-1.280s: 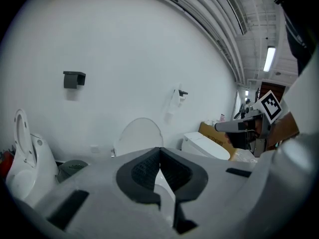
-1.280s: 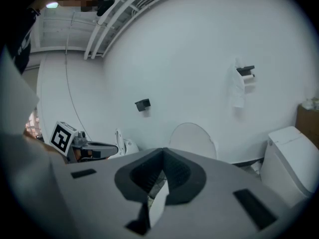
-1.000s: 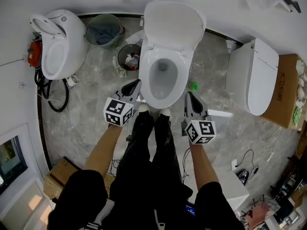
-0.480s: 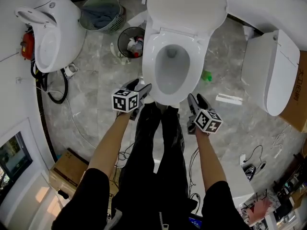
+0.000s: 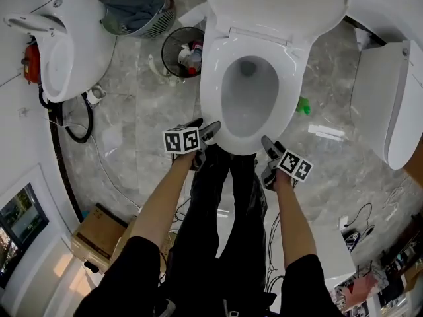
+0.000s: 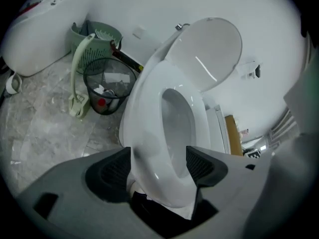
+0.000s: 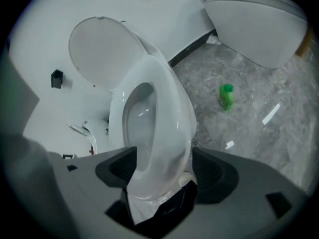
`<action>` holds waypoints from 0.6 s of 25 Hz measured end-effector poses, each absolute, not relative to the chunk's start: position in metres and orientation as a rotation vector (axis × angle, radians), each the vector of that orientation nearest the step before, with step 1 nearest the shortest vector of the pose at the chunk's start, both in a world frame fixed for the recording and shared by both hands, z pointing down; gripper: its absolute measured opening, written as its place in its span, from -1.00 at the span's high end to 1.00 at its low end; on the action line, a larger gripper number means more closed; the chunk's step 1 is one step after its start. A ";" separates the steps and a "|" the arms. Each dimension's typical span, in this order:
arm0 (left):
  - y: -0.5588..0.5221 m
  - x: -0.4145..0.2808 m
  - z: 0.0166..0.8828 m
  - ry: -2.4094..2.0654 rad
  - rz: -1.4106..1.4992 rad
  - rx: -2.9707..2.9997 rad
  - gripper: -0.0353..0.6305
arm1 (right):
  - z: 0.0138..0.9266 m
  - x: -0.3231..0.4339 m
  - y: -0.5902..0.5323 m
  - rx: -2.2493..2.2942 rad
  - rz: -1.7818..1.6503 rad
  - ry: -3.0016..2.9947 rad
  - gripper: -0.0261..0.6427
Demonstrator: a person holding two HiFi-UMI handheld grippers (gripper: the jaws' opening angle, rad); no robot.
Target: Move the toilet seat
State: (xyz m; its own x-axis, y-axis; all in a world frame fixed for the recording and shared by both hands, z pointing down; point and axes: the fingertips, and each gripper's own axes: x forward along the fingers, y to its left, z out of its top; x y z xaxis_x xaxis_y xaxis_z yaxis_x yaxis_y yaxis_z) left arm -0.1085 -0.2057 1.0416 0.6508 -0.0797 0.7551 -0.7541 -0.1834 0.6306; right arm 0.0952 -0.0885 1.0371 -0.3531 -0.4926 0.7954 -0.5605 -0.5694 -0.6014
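Note:
A white toilet stands ahead with its seat (image 5: pixel 213 88) down on the bowl and its lid (image 5: pixel 277 5) raised against the wall. My left gripper (image 5: pixel 206 132) sits at the front-left of the rim, its jaws opening. In the left gripper view the seat's front (image 6: pixel 149 148) shows between the dark pads (image 6: pixel 110 172), with no press visible. My right gripper (image 5: pixel 268 145) is at the front-right of the rim, its jaws also opening. The seat's front edge (image 7: pixel 167 133) shows between that gripper's (image 7: pixel 163 167) spread pads.
A black wire bin (image 5: pixel 183 51) with rubbish and a green basket (image 5: pixel 135 5) stand left of the toilet. Other white toilets lie at far left (image 5: pixel 63 38) and right (image 5: pixel 390 104). A green bottle (image 5: pixel 303 105) lies on the marble floor. Black-trousered legs (image 5: pixel 225 223) stand below.
Both grippers have moved forward to the toilet's front rim and their jaws have gone from shut to wide apart. The toilet fills more of the head view.

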 end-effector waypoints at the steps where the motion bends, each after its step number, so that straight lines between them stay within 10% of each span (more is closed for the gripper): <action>1: -0.204 -0.107 1.049 -0.671 0.700 1.654 -0.14 | 1.045 0.093 -0.090 1.770 2.138 -1.416 -0.08; 15: -0.181 -0.098 1.031 -0.584 0.712 1.612 -0.05 | 1.040 0.079 -0.088 1.794 2.339 -1.319 0.12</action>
